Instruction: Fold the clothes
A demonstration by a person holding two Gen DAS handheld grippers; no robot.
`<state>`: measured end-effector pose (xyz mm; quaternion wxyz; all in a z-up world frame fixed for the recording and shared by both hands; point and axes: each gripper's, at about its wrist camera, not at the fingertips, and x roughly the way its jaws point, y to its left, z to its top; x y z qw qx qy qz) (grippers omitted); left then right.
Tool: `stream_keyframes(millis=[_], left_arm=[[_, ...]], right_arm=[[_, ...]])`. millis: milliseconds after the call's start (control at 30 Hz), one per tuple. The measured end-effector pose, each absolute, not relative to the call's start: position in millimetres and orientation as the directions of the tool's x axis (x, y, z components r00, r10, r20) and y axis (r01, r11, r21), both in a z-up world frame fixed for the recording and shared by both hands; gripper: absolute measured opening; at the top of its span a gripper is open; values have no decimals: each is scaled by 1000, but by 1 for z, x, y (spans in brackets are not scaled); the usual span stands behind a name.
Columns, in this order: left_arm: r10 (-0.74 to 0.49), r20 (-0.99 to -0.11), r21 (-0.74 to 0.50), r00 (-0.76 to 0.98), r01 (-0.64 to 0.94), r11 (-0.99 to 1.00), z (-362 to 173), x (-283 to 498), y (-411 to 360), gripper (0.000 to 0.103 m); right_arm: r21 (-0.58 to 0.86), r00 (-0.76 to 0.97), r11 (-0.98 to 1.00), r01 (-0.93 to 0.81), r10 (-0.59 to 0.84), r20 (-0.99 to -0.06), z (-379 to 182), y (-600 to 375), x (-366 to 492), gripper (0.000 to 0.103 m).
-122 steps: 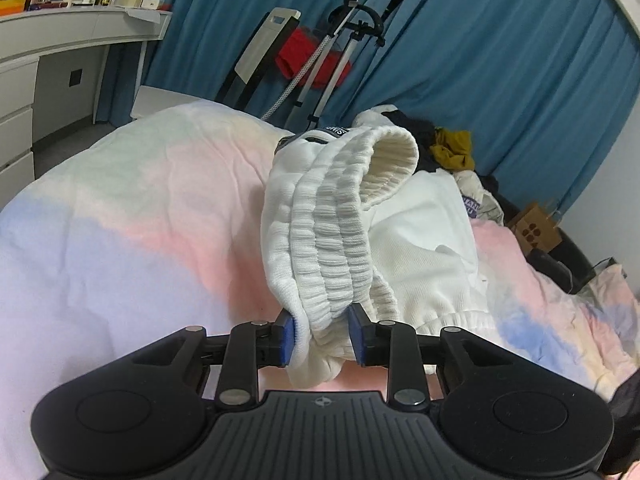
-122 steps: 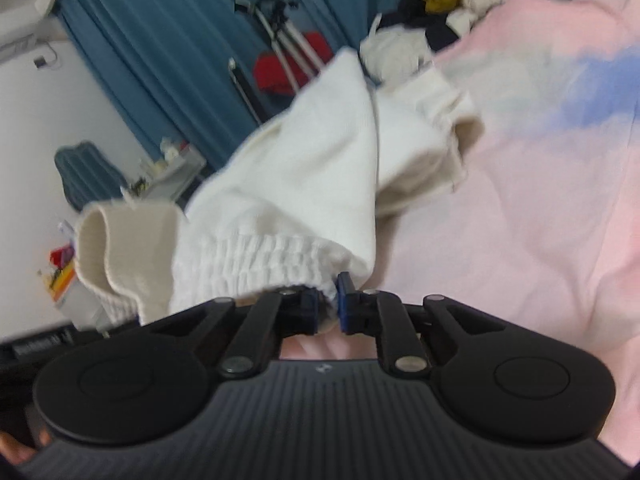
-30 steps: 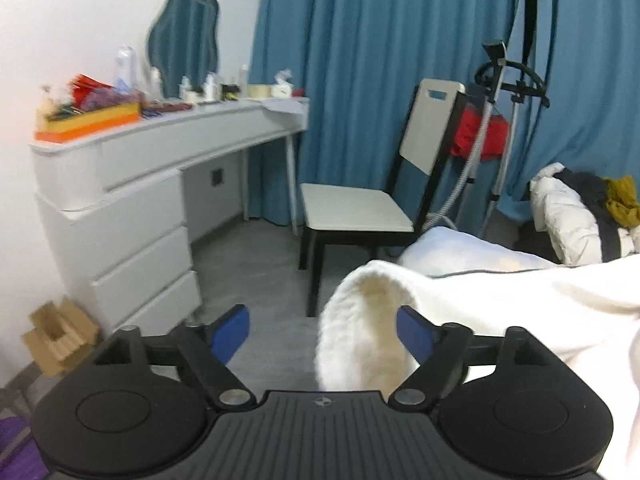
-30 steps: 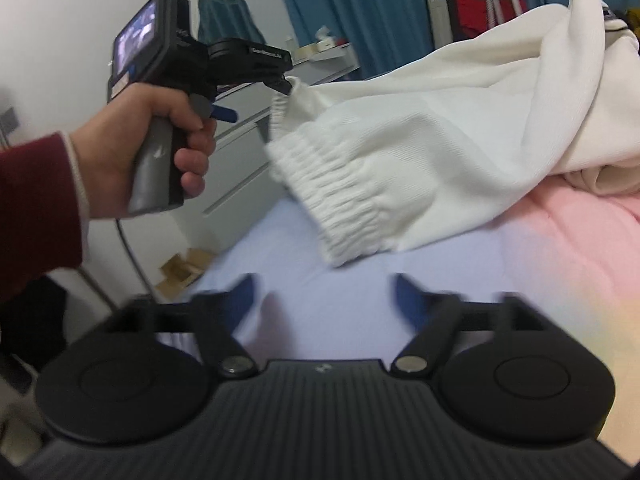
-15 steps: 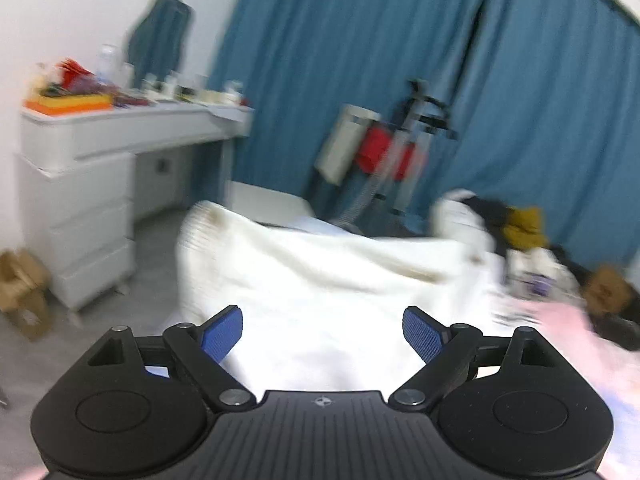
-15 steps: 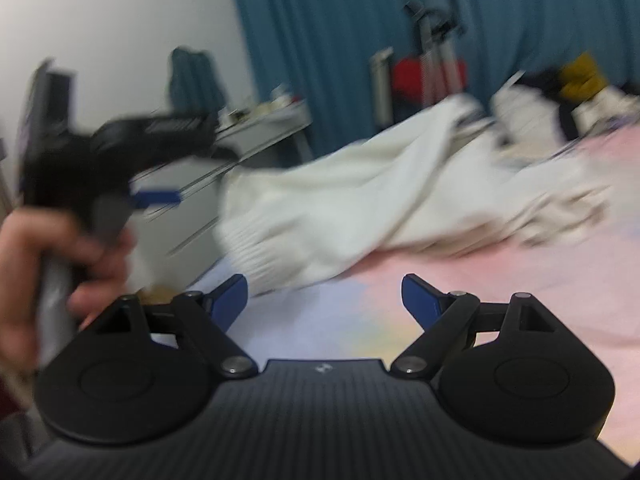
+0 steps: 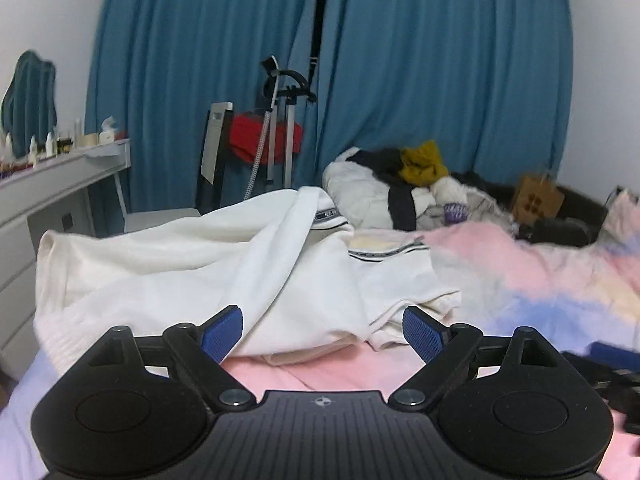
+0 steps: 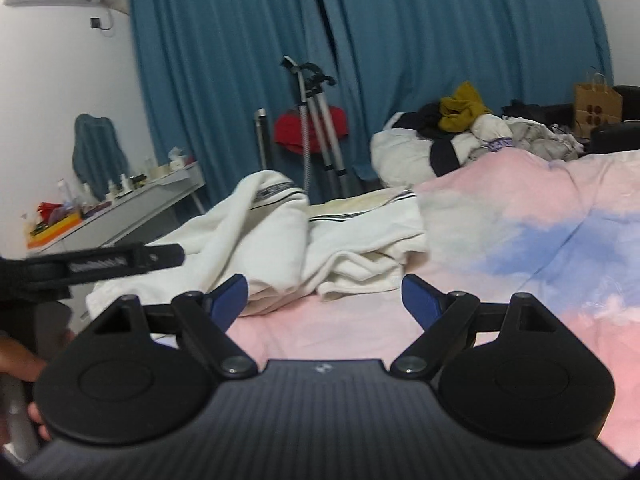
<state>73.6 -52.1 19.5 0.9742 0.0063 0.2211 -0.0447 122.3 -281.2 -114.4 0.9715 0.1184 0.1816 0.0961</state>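
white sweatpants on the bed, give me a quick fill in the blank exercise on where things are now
The white sweatpants lie on a pastel bedspread that is mostly ____.
Both the left tongs and the right tongs are ____ and hold nothing.
The curtains behind the bed are ____.
On the far clothes pile, the topmost garment is ____.

Missing words: pink; open; blue; mustard yellow

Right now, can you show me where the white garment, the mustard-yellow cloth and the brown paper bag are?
white garment (image 7: 168, 276), left wrist view, broad front panel.
mustard-yellow cloth (image 8: 460, 110), right wrist view, middle of the crumpled bundle.
brown paper bag (image 8: 598, 106), right wrist view, printed front face.
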Motion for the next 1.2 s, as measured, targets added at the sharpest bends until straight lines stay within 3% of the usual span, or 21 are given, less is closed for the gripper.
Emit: stream_keyframes(millis=[100, 267, 433, 500, 567, 633, 767, 1033, 1200], left_arm=[[-29, -428, 58, 903, 60, 997, 18, 120, -53, 89], [-78, -439, 54, 895, 113, 992, 25, 205, -51, 89], [-52, -445, 59, 894, 88, 994, 22, 287, -54, 86], [-3, -458, 114, 889, 63, 991, 15, 318, -60, 77], [-12, -496, 121, 868, 83, 989, 7, 339, -62, 38], [-47, -520, 99, 853, 114, 988, 3, 348, -63, 19], [-84, -499, 115, 863, 162, 980, 14, 323, -64, 8], [-250, -424, 106, 871, 322, 941, 49, 179, -46, 6], [-347, -453, 6, 821, 392, 920, 30, 80, -17, 6]], right_arm=[[257, 925, 963, -87, 174, -337, -118, -293, 124, 85], [338, 891, 941, -15, 167, -423, -142, -312, 148, 85], [405, 895, 910, 84, 110, -432, -159, -340, 159, 86], [452, 888, 881, 139, 90, -450, -170, -355, 167, 87], [502, 884, 848, 171, 93, -458, -181, -365, 176, 86], [500, 881, 844, 192, 76, -467, -189, -366, 183, 86], [455, 882, 874, 169, 71, -466, -193, -353, 191, 86], [439, 911, 896, 68, 123, -393, -175, -339, 171, 86], [449, 911, 894, -19, 200, -360, -161, -325, 148, 86]])
